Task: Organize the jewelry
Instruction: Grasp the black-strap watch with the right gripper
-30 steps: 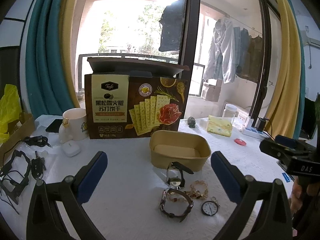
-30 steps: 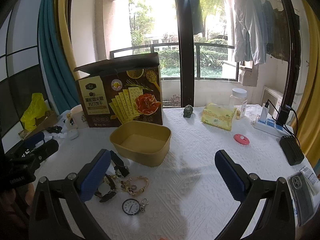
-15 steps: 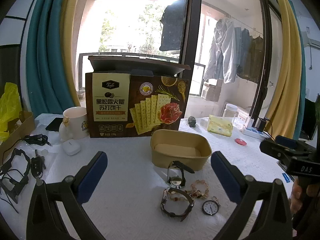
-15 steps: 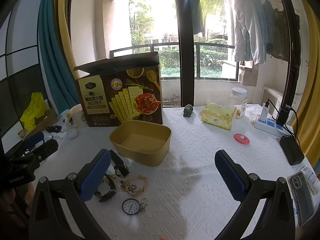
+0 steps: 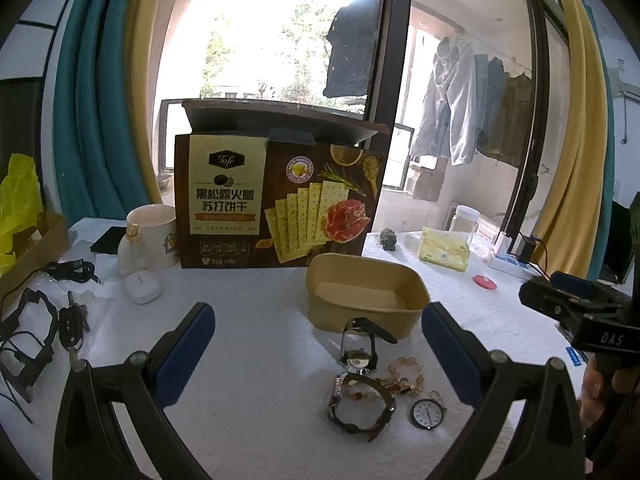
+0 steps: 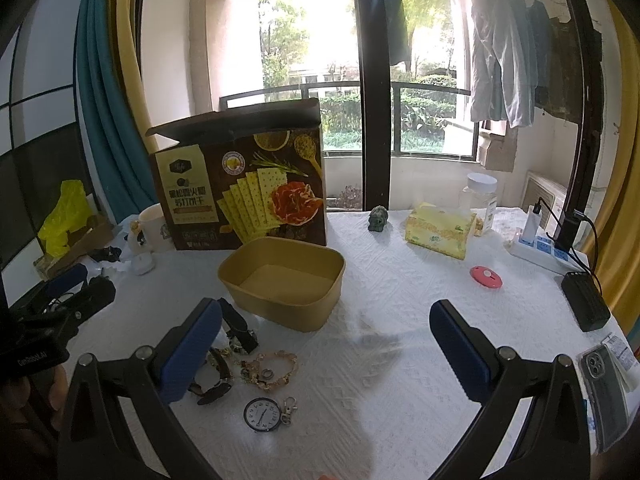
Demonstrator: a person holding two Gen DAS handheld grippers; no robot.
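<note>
both grippers, left [image 5: 318, 346] and right [image 6: 326, 344], hover wide open and empty, barely shifted from a second ago. the jewelry lies untouched on the white cloth [image 6: 400, 400] just in front of the tan tub [image 6: 282, 280]: two watches [image 5: 362, 404], a bracelet [image 6: 276, 366] and a small clock [image 6: 262, 414]. the cracker box [image 5: 280, 204] stands behind the tub.

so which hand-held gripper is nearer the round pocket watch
Hard to call. The pocket watch lies low between the right hand-held gripper fingers, toward the left one, and similarly near the left hand-held gripper.
</note>
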